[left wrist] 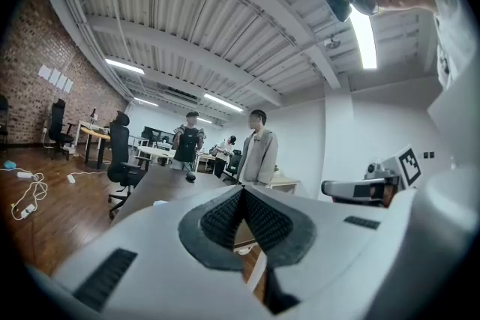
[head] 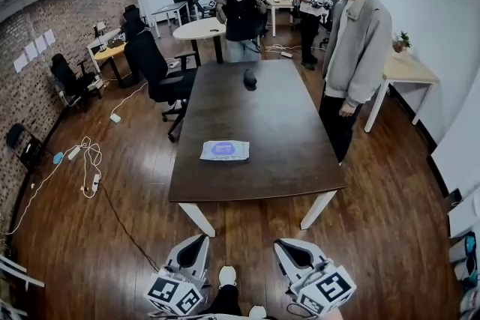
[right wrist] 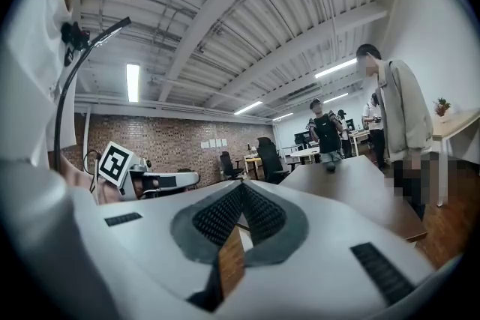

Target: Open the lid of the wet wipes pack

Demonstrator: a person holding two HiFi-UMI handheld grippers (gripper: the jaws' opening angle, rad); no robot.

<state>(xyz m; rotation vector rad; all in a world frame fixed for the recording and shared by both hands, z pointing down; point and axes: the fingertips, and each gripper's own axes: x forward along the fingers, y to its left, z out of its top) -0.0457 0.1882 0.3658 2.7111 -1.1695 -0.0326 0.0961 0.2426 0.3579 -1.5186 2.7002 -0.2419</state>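
The wet wipes pack (head: 223, 151), white with a blue label, lies flat on the near half of the long dark table (head: 285, 161), its lid down. Both grippers hang in front of the table's near edge, well short of the pack. My left gripper (head: 201, 239) (left wrist: 241, 191) is shut, its pads meeting at the tip with nothing between them. My right gripper (head: 282, 242) (right wrist: 241, 186) is likewise shut and empty. Each points level towards the table (left wrist: 161, 187) (right wrist: 360, 183). The pack is not clearly visible in either gripper view.
A small black object (head: 250, 79) sits at the table's far end. One person (head: 352, 49) stands at the table's right side, another (head: 240, 11) at its far end. A black office chair (head: 161, 75) stands at the left, and cables (head: 86, 161) lie on the wooden floor.
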